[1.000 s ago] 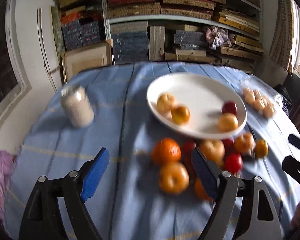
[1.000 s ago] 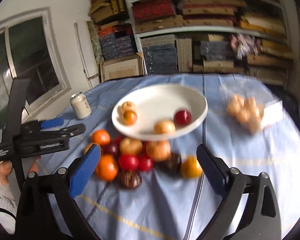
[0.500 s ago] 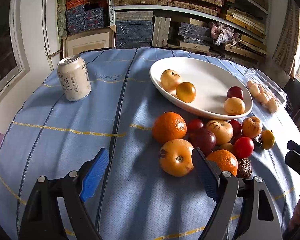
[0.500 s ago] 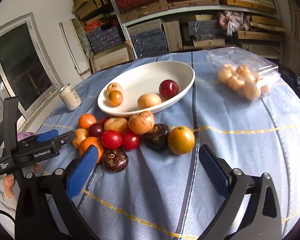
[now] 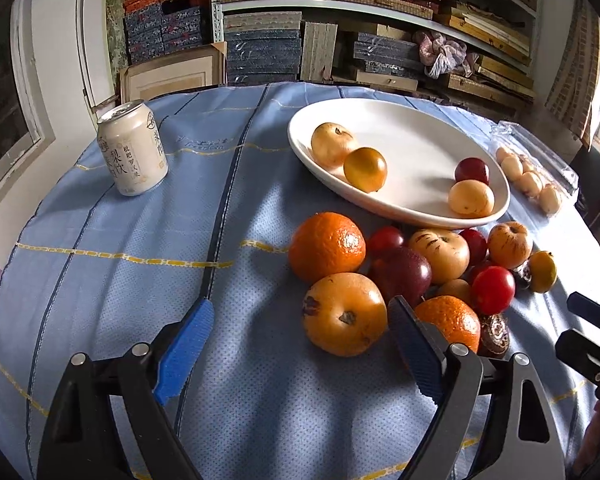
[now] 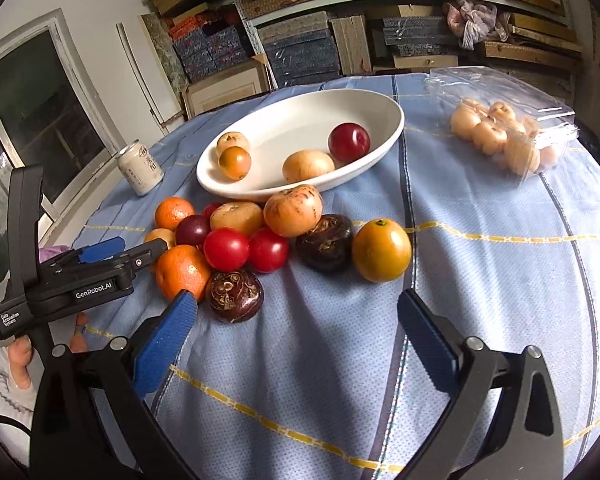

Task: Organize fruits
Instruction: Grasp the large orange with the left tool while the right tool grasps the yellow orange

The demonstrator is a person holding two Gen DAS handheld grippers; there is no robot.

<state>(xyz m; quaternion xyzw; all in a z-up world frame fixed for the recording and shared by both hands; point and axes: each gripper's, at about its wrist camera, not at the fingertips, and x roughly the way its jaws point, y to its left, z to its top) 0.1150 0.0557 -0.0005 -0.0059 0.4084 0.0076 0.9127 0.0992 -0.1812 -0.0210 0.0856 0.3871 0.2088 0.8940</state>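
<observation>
Fruits (image 6: 260, 232) lie ahead; left tongs (image 5: 300, 344) opening, right tongs (image 6: 296, 332) apart, both tilted downward, empty.

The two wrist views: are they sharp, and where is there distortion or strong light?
Left wrist view: sharp, the can lettering readable, shelves bowed by the fisheye, window at the right edge blown out. Right wrist view: sharp too, glare on the clear plastic box, dark rounded corners.

We note four fruits in the dish (image 6: 384, 136) at the counter (image 6: 480, 280) centre. A fruit pile (image 6: 260, 240) lies just before it, the can (image 6: 140, 168) to its left, the clear box (image 6: 512, 132) to its right, shelves (image 6: 380, 12) behind.
</observation>
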